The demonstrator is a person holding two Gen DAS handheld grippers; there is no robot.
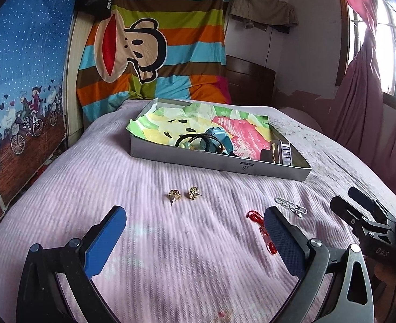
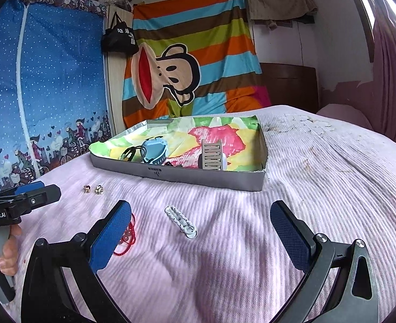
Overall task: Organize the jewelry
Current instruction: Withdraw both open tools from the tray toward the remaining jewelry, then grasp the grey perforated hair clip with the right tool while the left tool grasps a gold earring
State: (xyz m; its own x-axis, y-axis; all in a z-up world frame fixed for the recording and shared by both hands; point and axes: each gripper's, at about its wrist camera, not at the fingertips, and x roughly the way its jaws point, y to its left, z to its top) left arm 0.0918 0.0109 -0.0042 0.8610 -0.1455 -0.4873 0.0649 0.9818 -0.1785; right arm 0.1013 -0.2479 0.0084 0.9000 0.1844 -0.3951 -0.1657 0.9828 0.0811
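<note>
Two gold stud earrings point(image 1: 185, 194) point(image 2: 93, 189) lie side by side on the pink bedspread. A white hair clip point(image 1: 291, 206) point(image 2: 180, 222) lies to their right, and a red beaded string point(image 1: 262, 232) point(image 2: 129, 235) sits partly behind a blue pad. My left gripper point(image 1: 195, 238) is open above the bedspread, the earrings a little ahead of its gap. My right gripper point(image 2: 200, 230) is open too, with the white clip between its fingers but apart from both. The grey box point(image 1: 224, 165) point(image 2: 211, 179) holds a blue watch point(image 2: 154, 152), dark hair ties point(image 1: 198, 141) and a silver comb clip point(image 2: 212, 154).
The box is lined with bright printed paper and sits mid-bed beyond the loose pieces. A striped cartoon sheet point(image 2: 187, 62) and a blue fabric wardrobe point(image 2: 50, 80) stand behind the bed. A pink curtain point(image 1: 359, 102) hangs at the right. A hand point(image 2: 8, 253) grips the left tool's handle.
</note>
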